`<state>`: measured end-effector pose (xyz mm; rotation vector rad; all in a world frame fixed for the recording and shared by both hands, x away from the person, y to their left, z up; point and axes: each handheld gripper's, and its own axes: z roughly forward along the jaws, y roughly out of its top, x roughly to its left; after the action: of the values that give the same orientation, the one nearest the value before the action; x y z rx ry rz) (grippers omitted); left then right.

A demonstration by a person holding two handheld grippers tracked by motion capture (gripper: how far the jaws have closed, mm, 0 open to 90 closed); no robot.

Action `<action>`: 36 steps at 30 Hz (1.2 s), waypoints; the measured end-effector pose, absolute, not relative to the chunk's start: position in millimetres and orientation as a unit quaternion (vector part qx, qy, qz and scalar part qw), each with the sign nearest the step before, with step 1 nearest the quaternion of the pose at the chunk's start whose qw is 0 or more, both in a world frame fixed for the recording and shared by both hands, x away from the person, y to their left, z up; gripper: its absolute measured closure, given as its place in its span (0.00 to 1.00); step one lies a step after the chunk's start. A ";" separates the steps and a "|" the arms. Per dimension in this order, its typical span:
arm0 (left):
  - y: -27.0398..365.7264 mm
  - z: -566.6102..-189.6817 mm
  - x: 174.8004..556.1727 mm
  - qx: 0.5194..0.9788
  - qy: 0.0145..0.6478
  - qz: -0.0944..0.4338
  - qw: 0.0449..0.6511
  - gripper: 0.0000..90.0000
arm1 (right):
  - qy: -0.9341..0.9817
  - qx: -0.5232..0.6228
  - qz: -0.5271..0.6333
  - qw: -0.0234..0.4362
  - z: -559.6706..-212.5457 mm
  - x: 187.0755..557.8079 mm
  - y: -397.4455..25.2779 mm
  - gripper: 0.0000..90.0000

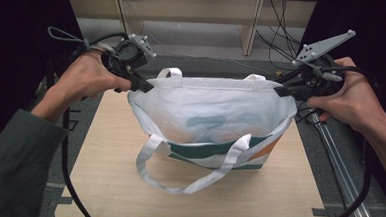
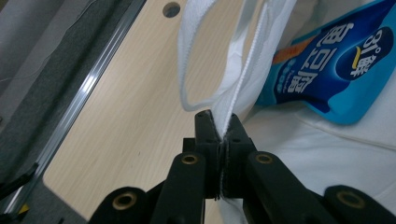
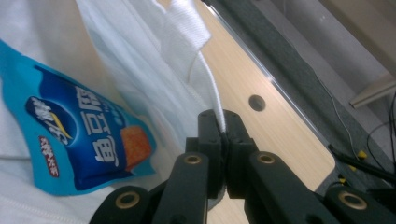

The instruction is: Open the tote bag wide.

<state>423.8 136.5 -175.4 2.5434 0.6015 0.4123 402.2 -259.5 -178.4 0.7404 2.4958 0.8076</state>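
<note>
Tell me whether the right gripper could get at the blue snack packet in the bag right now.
Probably not: the right gripper is shut on the bag rim, holding it open. The blue snack packet lies exposed inside.

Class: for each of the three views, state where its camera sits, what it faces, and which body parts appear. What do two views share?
High view: above the table, facing down on the tote bag; both forearms and hands show.
Left gripper view: rides the left hand-held gripper, clamped on the bag's edge.
Right gripper view: rides the right hand-held gripper, likewise clamped.
Both gripper views share the blue snack packet.

Lab: cables (image 1: 280,28), rigged table (image 1: 196,199)
</note>
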 end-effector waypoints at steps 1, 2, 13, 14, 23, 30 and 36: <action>135.0 -177.7 426.9 0.933 0.221 0.149 0.243 0.97 | 0.897 0.262 0.288 0.208 -181.2 406.0 -261.3 0.99; 133.5 -180.6 430.1 0.933 0.220 0.151 0.239 0.97 | 0.899 0.262 0.286 0.205 -183.1 408.8 -262.4 0.99; 131.5 -232.5 452.9 0.930 0.235 0.125 0.253 0.96 | 0.894 0.279 0.277 0.215 -203.8 429.2 -260.6 0.98; 130.2 -240.8 454.5 0.932 0.235 0.121 0.248 0.96 | 0.890 0.281 0.279 0.227 -207.1 430.4 -259.7 0.98; 120.6 -284.9 461.1 0.944 0.227 0.090 0.224 0.96 | 0.904 0.286 0.242 0.204 -233.5 435.1 -259.6 0.98; 112.5 -293.8 469.3 0.937 0.240 0.088 0.237 0.95 | 0.907 0.293 0.232 0.195 -259.9 435.8 -272.4 0.98; 99.1 -314.8 483.1 0.941 0.244 0.081 0.222 0.95 | 0.913 0.288 0.223 0.183 -284.3 440.1 -281.9 0.98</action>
<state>483.1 99.1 -314.8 2.5980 0.6731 0.2229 440.1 -281.9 -284.3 0.8123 2.5768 0.6299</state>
